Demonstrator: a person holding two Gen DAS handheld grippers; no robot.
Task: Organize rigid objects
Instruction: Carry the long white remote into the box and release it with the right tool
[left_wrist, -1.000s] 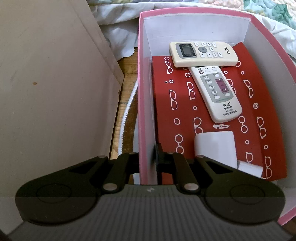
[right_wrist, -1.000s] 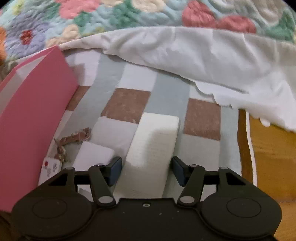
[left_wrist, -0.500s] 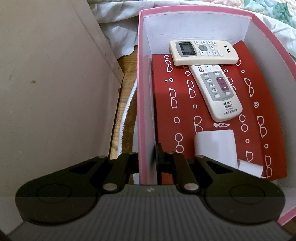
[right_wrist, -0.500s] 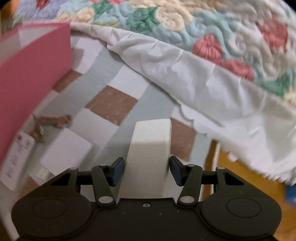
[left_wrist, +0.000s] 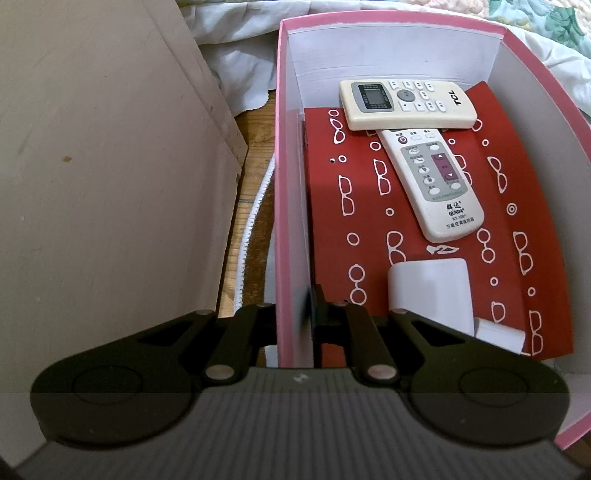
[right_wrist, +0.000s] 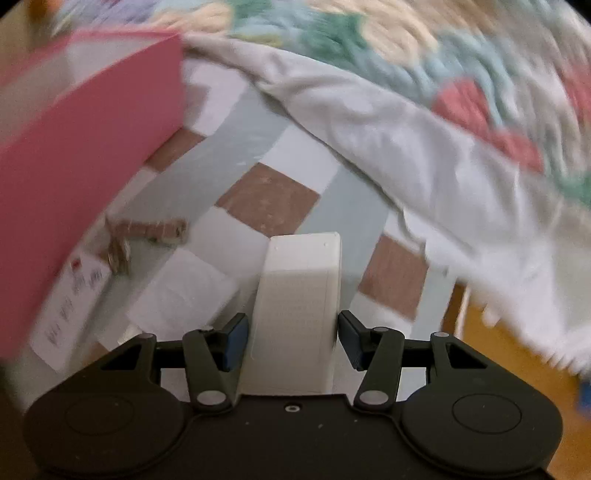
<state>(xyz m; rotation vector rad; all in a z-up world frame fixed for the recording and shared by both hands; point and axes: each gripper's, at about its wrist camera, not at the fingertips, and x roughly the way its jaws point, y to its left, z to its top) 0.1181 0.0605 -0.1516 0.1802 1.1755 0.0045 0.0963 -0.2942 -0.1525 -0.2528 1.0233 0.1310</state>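
A pink box (left_wrist: 282, 206) with white inner walls holds a red card (left_wrist: 413, 266) printed with white spectacles and two cream remotes (left_wrist: 406, 103), beside a checked grey, brown and white cloth (right_wrist: 266, 199) and a floral quilt (right_wrist: 406, 44).

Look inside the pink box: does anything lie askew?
Yes. In the pink cardboard box, the cream TCL remote control lies crosswise, overlapping the top of the white QUNDA remote control, which lies diagonally.

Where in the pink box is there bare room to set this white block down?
In the box, the red liner is bare along the left wall, beside the angled remote. Right wall strip is narrow. Far end is crowded by the TCL remote, near end by the white case.
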